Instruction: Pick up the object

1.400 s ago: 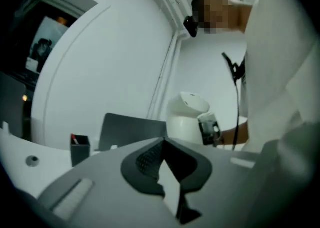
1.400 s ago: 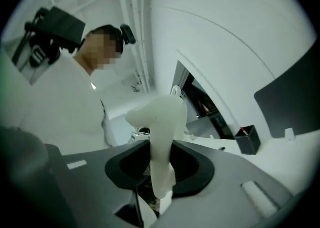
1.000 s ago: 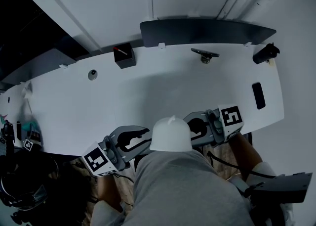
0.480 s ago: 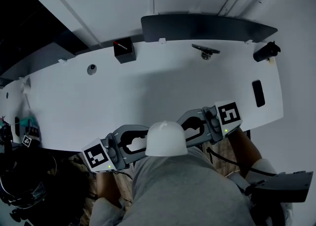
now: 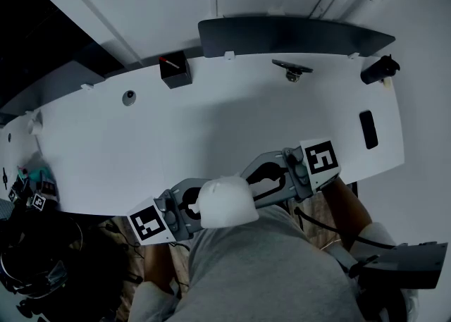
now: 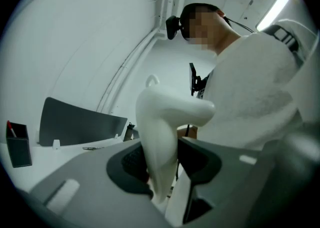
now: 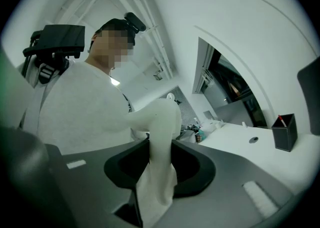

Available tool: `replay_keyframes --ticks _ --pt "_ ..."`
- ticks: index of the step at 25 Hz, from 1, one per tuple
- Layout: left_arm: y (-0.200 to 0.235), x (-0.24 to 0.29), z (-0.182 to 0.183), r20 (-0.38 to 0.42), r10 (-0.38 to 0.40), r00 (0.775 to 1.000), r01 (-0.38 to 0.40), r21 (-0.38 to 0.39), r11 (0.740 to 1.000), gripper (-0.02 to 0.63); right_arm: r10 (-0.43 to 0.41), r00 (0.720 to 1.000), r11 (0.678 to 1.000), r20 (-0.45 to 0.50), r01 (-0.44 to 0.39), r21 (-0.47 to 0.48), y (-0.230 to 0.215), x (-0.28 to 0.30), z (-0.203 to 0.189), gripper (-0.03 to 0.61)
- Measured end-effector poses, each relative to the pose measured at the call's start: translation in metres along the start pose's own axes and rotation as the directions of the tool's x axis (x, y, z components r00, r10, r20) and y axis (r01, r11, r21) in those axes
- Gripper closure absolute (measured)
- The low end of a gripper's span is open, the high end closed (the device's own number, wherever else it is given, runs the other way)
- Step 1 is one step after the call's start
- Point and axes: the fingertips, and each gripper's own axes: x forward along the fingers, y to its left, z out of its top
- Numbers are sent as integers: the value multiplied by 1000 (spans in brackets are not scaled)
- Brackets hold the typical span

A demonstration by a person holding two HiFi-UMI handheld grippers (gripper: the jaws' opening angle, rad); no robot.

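Note:
A white, soft-looking domed object (image 5: 227, 202) with a small knob on top hangs above the person's lap at the desk's near edge. My right gripper (image 5: 255, 183) comes from the right and is shut on it; in the right gripper view the object (image 7: 162, 142) is pinched thin between the jaws (image 7: 160, 168). My left gripper (image 5: 200, 206) comes from the left. Its jaws (image 6: 162, 168) are closing with the object (image 6: 160, 122) between them; a gap shows on one side. The marker cubes (image 5: 149, 225) (image 5: 320, 160) face up.
A white curved desk (image 5: 211, 130) lies ahead. On it are a black pen box (image 5: 175, 70), a small round fitting (image 5: 128, 97), a dark clip (image 5: 292, 69), a black cylinder (image 5: 379, 70) and a black slab (image 5: 368, 130). A dark curved panel (image 5: 282, 35) stands behind.
The white object and both grippers have shifted left and slightly down. The right gripper has swung leftward, and the left gripper's jaws stand wider round the object.

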Motion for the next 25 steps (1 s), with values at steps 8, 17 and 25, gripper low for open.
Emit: replay_keyframes --ticks 8,17,25 --pt "71 -45 18 240 447 862 -434 -106 894 451 -565 823 822 53 567 -43 -78 -50 -4 391" --pt "126 -67 -32 61 898 436 -899 -24 438 451 -930 353 356 -97 810 -465 -123 -58 -52 463" --pt "123 -50 -50 -1 890 455 -890 6 455 451 -940 327 340 -101 863 -373 -122 -54 -58 577"
